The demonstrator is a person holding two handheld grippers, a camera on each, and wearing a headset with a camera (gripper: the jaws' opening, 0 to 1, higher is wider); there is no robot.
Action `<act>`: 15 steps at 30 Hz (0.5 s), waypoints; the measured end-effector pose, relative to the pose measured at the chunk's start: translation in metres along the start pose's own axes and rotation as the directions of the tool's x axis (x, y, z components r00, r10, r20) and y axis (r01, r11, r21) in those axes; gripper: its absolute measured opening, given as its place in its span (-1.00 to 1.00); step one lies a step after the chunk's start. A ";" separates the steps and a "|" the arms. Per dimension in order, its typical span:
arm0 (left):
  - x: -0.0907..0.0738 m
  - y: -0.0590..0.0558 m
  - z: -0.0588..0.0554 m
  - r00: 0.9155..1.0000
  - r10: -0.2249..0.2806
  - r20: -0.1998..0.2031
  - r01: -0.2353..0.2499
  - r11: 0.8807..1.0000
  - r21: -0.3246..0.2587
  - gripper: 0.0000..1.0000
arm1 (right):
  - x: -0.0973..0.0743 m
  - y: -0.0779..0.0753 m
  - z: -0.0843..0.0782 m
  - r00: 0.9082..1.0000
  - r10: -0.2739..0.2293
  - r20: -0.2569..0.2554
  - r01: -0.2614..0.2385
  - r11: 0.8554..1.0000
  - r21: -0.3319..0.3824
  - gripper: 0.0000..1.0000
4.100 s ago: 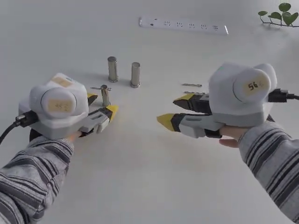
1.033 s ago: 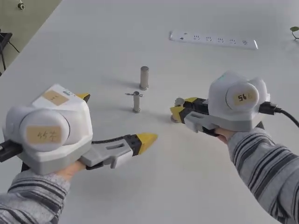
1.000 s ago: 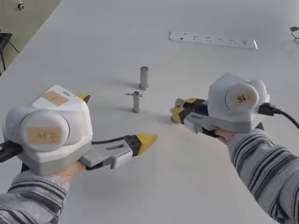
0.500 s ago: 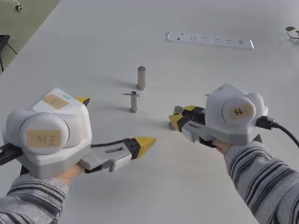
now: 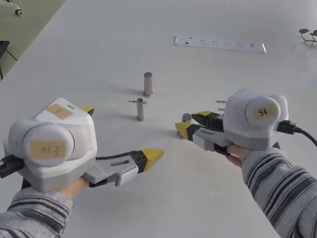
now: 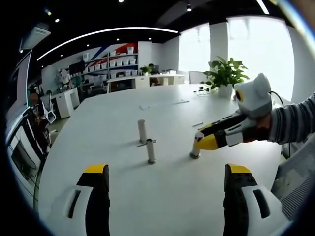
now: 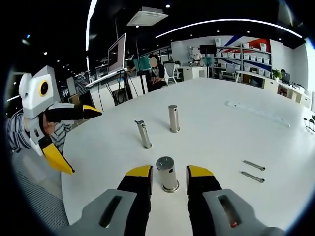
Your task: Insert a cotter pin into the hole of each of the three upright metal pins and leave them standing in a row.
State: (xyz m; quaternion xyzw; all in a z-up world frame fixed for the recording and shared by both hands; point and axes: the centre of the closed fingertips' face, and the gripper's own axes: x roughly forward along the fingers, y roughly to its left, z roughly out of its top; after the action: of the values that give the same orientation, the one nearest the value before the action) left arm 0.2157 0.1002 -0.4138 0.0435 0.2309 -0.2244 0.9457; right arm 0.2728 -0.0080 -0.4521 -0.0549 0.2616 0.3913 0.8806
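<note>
- Right gripper view: two thin metal cotter pins (image 7: 253, 165) lie loose on white table (image 7: 221, 123), right of the jaws.
- Right gripper (image 7: 169, 173) jaws narrowly spread around short upright steel pin (image 7: 167, 181), small gaps.
- Left gripper (image 6: 167, 170) jaws wide apart, empty.

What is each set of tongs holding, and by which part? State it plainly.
Nothing is held. The left tongs stand open. The right tongs flank an upright metal pin low on its shaft, a gap showing on each side.
</note>
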 end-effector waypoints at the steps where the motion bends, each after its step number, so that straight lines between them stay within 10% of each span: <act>1: 0.000 0.000 0.000 1.000 0.000 0.000 0.000 1.000 -0.001 0.94 | -0.002 -0.001 -0.001 1.000 0.004 -0.009 -0.004 1.000 -0.002 -0.53; 15: 0.002 -0.005 0.003 1.000 -0.006 0.002 0.006 1.000 0.024 0.95 | -0.034 -0.038 -0.006 0.995 -0.008 -0.097 0.003 0.999 -0.053 -0.51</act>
State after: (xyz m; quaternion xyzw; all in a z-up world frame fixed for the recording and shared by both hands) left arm 0.2166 0.0947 -0.4117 0.0539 0.2273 -0.2300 0.9447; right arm 0.2785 -0.0588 -0.4442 -0.0979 0.2936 0.3926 0.8661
